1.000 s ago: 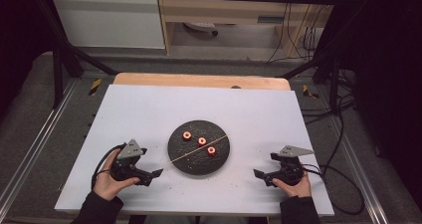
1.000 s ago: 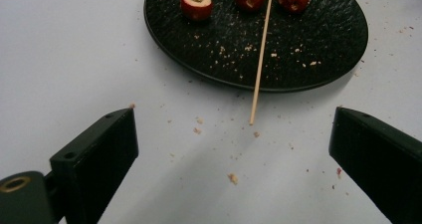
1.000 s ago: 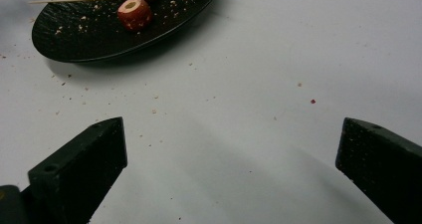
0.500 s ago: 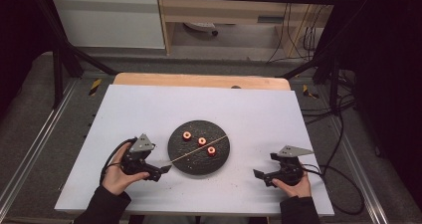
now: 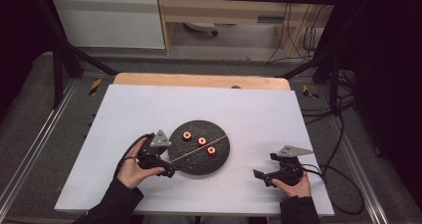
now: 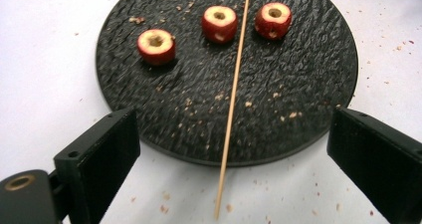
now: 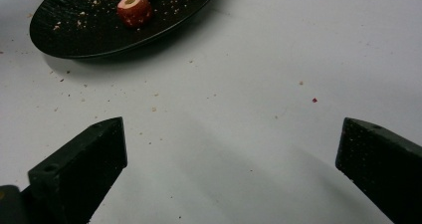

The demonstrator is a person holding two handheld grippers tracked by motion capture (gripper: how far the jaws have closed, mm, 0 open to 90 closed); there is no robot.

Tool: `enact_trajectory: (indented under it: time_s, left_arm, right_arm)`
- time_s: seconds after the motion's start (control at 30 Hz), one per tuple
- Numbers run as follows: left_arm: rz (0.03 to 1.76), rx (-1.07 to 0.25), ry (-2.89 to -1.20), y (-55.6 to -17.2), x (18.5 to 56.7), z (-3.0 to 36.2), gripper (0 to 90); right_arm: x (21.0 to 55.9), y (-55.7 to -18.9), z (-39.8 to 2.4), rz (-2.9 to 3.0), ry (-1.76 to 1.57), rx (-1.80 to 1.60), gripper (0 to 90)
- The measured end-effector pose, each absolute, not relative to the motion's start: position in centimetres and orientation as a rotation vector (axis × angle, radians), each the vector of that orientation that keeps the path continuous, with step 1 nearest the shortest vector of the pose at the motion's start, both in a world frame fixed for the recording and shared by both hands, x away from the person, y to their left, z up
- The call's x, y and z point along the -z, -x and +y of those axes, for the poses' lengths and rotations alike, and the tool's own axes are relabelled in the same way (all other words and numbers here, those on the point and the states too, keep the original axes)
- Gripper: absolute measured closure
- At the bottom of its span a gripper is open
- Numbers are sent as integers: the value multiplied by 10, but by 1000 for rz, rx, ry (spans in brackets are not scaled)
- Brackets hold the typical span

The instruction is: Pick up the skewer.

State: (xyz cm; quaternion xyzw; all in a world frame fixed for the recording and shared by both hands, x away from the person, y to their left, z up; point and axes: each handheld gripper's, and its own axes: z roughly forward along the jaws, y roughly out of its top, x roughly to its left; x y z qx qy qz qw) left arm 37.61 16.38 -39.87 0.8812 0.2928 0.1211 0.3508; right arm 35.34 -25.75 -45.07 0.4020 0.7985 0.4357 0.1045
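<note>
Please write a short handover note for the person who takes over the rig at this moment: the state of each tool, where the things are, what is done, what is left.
Left tool: open, jaws on either side of the near end of the wooden skewer, not gripping it yet.
Right tool: open, holds nothing, over bare table to the right of the plate.
Black round plate: three cored red fruit pieces in a row; the skewer lies across the plate, its end past the rim.
Done: nothing is on the skewer.
Left: probably grip the skewer, then thread the pieces.
</note>
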Motion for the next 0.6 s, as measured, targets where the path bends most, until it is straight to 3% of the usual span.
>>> enact_trajectory:
  time_s: [0.6]
  left_arm:
    - [786, -318, -2360, -397, 407, 136, 168]
  right_arm:
    - [451, -354, -257, 2357, -1187, -1281, 6]
